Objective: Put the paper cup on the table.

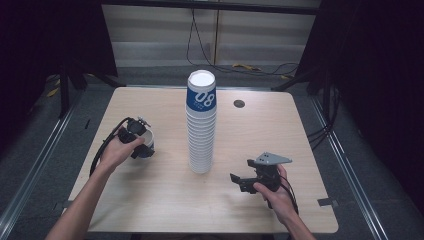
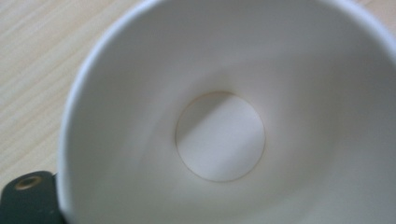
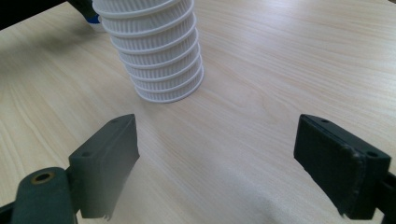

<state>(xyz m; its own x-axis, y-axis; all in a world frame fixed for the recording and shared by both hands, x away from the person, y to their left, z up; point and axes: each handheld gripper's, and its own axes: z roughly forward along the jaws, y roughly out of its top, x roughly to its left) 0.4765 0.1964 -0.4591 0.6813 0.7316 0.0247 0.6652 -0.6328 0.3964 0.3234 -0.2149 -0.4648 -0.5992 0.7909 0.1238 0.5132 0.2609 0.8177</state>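
Tall stack of paper cups (image 1: 202, 125) stands upright at the centre of the wooden surface (image 1: 260, 130), blue "08" cup on top. At nine o'clock of it, the left gripper (image 1: 141, 141) pinches a single paper cup (image 1: 148, 145) at its rim, white inside facing its camera. At four o'clock, the right gripper (image 1: 242, 177) hovers, fingers (image 3: 109, 154) spread wide, aimed at the stack's base.

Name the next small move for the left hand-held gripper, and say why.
Probably carry the single cup toward the top of the tall stack and set it on. The left hand-held gripper is at that empty cup, apart from the stack, while the right hand-held gripper waits open near the stack's base.
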